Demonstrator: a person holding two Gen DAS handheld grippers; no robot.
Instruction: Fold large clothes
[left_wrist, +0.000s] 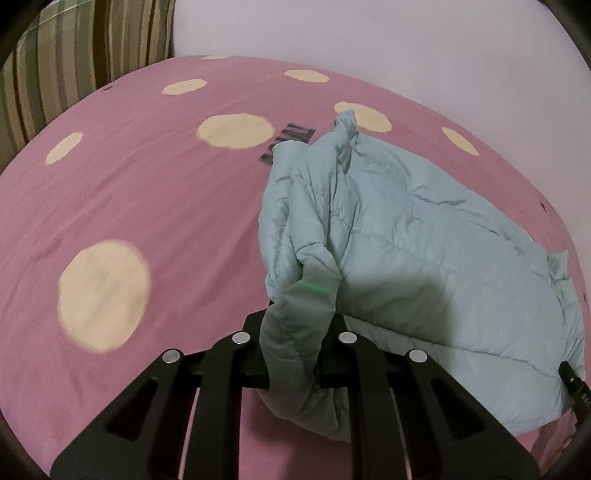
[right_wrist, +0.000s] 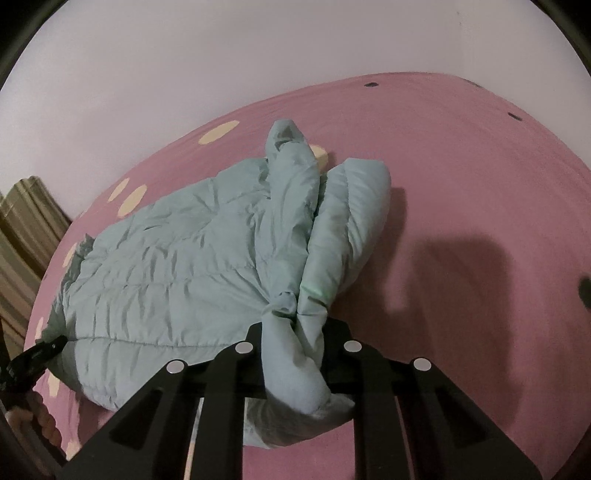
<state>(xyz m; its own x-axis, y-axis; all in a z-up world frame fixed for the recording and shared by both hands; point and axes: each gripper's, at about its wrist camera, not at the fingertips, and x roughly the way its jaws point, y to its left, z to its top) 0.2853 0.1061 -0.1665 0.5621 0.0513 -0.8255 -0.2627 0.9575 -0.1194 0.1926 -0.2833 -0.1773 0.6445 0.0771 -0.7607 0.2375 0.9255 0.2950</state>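
Note:
A pale green quilted puffer jacket (left_wrist: 424, 254) lies on a pink bedsheet (left_wrist: 147, 206) with cream dots. My left gripper (left_wrist: 295, 325) is shut on a bunched fold at the jacket's near left edge. In the right wrist view the jacket (right_wrist: 177, 266) spreads to the left, and my right gripper (right_wrist: 295, 332) is shut on a gathered bundle of its fabric at its right end. The left gripper's tip (right_wrist: 40, 350) shows at the jacket's far left, and the right gripper's tip (left_wrist: 570, 376) shows at the right edge of the left wrist view.
A striped pillow or curtain (left_wrist: 66, 59) stands at the back left of the bed and also shows in the right wrist view (right_wrist: 22, 229). A pale wall (left_wrist: 369, 40) runs behind the bed. Bare pink sheet (right_wrist: 480, 221) lies to the jacket's right.

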